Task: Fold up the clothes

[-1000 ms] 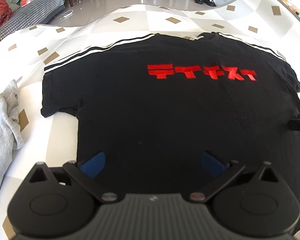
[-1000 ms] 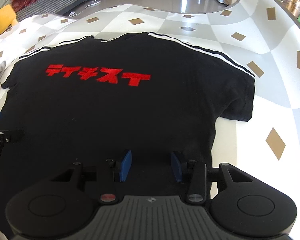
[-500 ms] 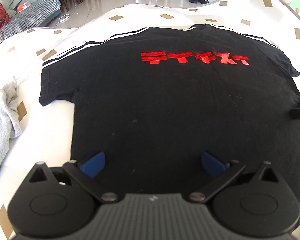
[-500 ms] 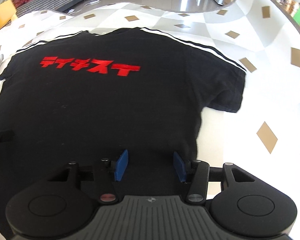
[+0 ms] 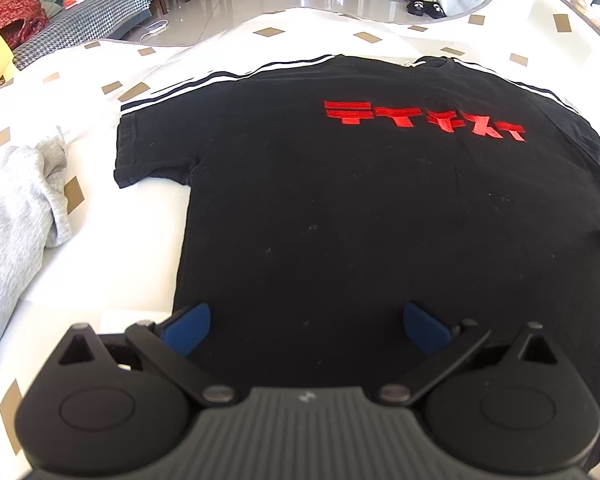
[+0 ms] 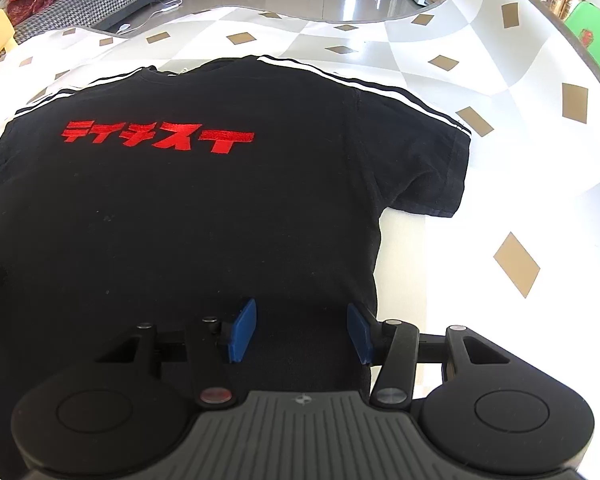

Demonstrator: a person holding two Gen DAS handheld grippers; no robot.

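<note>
A black T-shirt [image 5: 340, 200] with red lettering [image 5: 424, 120] and white shoulder stripes lies flat on the patterned cloth, collar at the far side. My left gripper [image 5: 304, 320] stands wide open over the shirt's near left corner, its left blue pad [image 5: 188, 326] at the side seam. Nothing is between the pads but the flat fabric below. In the right wrist view the T-shirt [image 6: 220, 208] fills the left and middle. My right gripper [image 6: 302, 328] is open over the near right corner, with its right pad [image 6: 360, 334] at the shirt's side edge.
A crumpled grey garment [image 5: 16, 208] lies on the cloth to the left of the shirt. The white cloth with tan diamonds [image 6: 516, 264] stretches to the right. Beyond the far edge are tiled floor, a checked sofa [image 5: 84, 12] and chairs.
The left gripper has shifted left to the shirt's left side seam. The right gripper has moved to the shirt's right edge and its pads stand a little wider apart.
</note>
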